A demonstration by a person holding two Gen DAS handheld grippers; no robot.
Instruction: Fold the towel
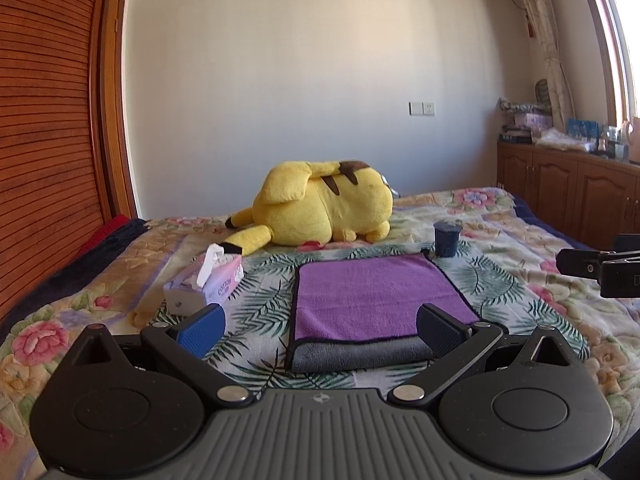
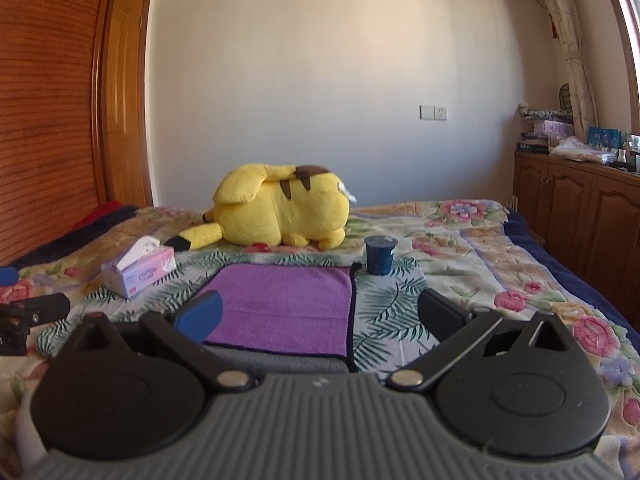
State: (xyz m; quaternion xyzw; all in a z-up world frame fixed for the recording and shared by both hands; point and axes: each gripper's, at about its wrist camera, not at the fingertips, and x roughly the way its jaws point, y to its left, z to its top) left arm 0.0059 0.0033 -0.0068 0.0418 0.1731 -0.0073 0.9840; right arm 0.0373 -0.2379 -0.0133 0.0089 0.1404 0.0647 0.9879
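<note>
A purple towel [image 1: 372, 296] with a grey underside and dark trim lies folded flat on the floral bedspread [image 1: 520, 248]. It also shows in the right wrist view [image 2: 284, 304]. My left gripper [image 1: 320, 330] is open and empty, held above the towel's near edge, where the grey layer shows. My right gripper [image 2: 320, 314] is open and empty above the towel's near right corner. The right gripper's tip shows at the right edge of the left wrist view [image 1: 600, 270]. The left gripper's tip shows at the left edge of the right wrist view [image 2: 32, 314].
A yellow plush toy [image 1: 324, 208] lies behind the towel. A pink tissue box [image 1: 204, 286] sits left of the towel. A dark blue cup [image 1: 447, 238] stands at the towel's far right corner. A wooden wardrobe [image 1: 44, 140] is left, wooden cabinets [image 1: 568, 192] right.
</note>
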